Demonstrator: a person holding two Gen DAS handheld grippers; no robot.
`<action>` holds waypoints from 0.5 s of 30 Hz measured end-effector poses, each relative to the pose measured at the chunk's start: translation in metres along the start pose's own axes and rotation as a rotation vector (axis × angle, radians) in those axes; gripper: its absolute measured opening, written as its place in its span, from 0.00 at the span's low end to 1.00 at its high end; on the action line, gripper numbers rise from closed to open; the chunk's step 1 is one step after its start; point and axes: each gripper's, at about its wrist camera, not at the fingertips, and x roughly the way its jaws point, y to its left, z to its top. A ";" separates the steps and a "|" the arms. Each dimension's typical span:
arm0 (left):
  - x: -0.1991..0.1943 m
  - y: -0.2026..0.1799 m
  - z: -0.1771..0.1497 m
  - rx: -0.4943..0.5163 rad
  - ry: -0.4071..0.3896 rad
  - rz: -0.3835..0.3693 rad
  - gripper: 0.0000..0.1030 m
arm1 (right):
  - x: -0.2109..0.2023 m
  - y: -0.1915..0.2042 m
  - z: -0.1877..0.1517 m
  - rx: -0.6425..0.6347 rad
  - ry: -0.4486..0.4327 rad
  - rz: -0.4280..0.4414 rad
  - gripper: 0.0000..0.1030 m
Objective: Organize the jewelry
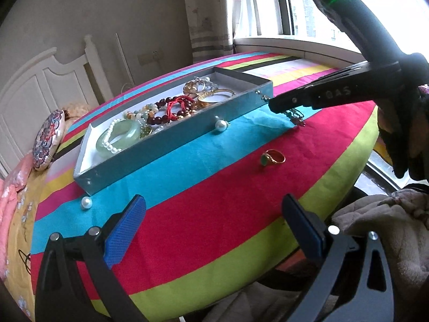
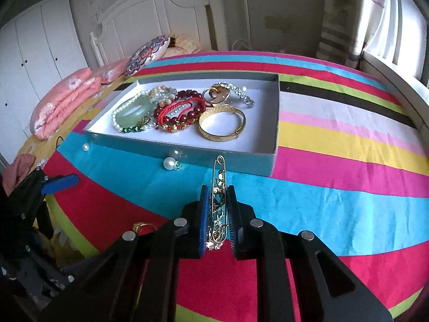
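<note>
- The right gripper (image 2: 217,217) was clamped on a gold safety-pin brooch (image 2: 219,187) hung with small charms.
- The brooch's long axis ran along the fingers toward 12 o'clock; its looped end pointed at the near wall of the grey box (image 2: 241,158), close to it.
- The box held bracelets, among them a gold bangle (image 2: 222,126).
- The left gripper (image 1: 214,230) stood wide and empty above the striped cloth (image 1: 214,187).
- A gold ring (image 1: 273,157) lay at its 1 o'clock.

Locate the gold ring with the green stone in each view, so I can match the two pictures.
Left wrist: the ring lies right of centre on the red stripe, in front of the box.
Right wrist: the ring shows at lower left, partly hidden behind the gripper's frame.
Shared landmark: the pearl against the box's front wall.
</note>
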 end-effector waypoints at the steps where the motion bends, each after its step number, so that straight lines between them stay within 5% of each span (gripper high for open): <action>1: 0.001 0.000 0.000 -0.002 0.002 -0.003 0.97 | -0.002 0.000 -0.001 -0.003 -0.005 0.000 0.15; 15: 0.025 -0.012 0.024 -0.027 -0.001 -0.108 0.91 | -0.009 -0.012 -0.012 0.025 -0.020 0.064 0.12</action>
